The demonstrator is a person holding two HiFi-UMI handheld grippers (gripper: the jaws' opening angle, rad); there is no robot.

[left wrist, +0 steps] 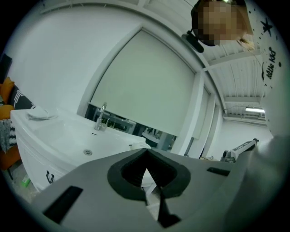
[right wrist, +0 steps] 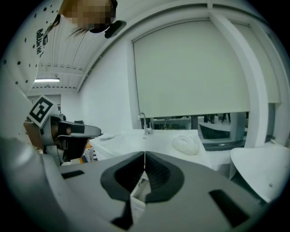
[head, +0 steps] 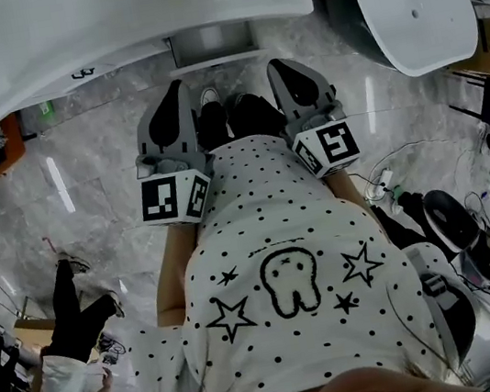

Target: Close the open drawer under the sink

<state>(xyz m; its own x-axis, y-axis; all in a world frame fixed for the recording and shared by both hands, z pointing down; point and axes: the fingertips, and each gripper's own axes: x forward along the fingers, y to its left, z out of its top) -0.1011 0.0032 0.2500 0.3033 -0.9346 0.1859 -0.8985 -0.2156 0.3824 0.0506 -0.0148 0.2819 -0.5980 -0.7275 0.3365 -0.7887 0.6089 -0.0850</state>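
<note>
Head view, drawer: the drawer is sticking out under the sink, straight ahead of me, its front edge running left to right.
Head view, grippers: I am holding the left gripper and the right gripper on either side of the drawer's width. Both are about equally near, and their tips are pointing at it.
Head view, room: bare floor is lying open to both sides, and the white tub is sitting well apart on the right.
Left gripper view: my left gripper is pressing its jaws together on nothing. The sink and tap are lying ahead and to the left.
Right gripper view: my right gripper is also keeping its jaws together, empty. The sink is lying dead ahead, and the drawer is sitting lower, so a push is likely needing a dip.
</note>
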